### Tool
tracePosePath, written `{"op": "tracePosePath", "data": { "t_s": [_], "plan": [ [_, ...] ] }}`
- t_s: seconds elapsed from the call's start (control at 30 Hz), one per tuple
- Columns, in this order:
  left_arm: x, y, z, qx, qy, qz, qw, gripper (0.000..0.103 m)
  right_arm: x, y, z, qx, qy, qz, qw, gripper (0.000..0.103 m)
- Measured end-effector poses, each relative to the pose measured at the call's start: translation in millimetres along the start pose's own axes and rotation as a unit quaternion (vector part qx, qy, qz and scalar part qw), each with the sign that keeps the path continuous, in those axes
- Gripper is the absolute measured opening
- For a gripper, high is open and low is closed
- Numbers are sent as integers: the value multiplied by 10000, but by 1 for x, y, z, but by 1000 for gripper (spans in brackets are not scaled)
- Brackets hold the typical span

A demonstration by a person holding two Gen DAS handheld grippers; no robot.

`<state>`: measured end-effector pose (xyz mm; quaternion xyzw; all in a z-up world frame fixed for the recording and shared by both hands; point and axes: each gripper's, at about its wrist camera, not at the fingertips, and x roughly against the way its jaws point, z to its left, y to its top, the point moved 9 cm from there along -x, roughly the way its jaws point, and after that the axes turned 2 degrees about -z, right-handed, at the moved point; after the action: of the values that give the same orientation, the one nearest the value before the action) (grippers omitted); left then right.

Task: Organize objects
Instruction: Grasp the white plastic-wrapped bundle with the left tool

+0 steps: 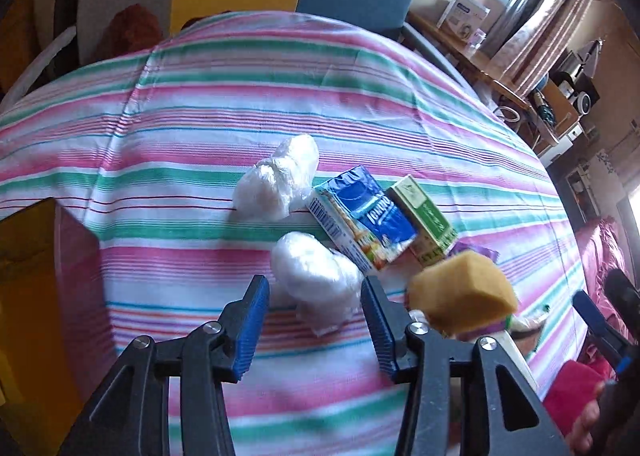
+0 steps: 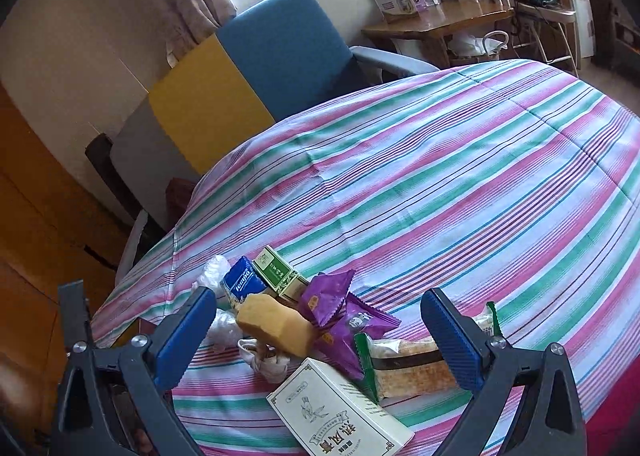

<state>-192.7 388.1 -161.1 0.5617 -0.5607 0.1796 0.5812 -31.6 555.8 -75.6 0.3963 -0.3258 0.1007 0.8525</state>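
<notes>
Looking down the left gripper (image 1: 316, 318), I have its jaws spread partway with nothing pinched; the near plastic-wrapped white bundle (image 1: 314, 276) lies just ahead of the fingertips, in line with the gap, its long axis running roughly from the far left toward the near right. That line-up is what I judge the coming grab to turn on: the left hand is the nearer one, and a short push forward and down should put the pads on either side of it.

Everything sits on the striped tablecloth (image 1: 200, 128), clustered toward its near right edge, with wide bare cloth toward the far and left edges for carrying things away. A second wrapped bundle (image 1: 280, 182) lies beyond the first, apart from it. Right of the bundles, the blue tissue pack (image 1: 370, 212) and the green box (image 1: 426, 216) lie side by side, touching. The yellow sponge (image 1: 464, 292) crowds the right finger, so I have little room there.

My right gripper (image 2: 320, 340) hangs spread wide and empty over purple wrappers (image 2: 340, 316) and a white box (image 2: 340, 412).
</notes>
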Motion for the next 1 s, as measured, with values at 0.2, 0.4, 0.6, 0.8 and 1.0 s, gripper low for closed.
{"op": "tracePosePath", "data": {
  "t_s": [0.2, 0.4, 0.6, 0.8, 1.0],
  "plan": [
    [-14, -1, -7, -147, -219, -18, 9997, 40, -3, 0, -1, 31, -37, 44, 10000, 103],
    [21, -16, -10, -487, -214, -222, 9983, 39, -6, -2, 2, 188, -53, 141, 9997, 103],
    [66, -33, -10, -600, -340, -410, 9968, 39, -12, -10, 3, 178, 29, 409, 9990, 103],
    [104, -52, -3, -789, -308, -593, 9946, 39, -16, -27, 12, 185, 326, 779, 9963, 101],
    [140, -69, 26, -746, -235, -755, 9941, 39, -25, -51, 15, 531, 16, 1309, 9900, 96]
  ]
}}
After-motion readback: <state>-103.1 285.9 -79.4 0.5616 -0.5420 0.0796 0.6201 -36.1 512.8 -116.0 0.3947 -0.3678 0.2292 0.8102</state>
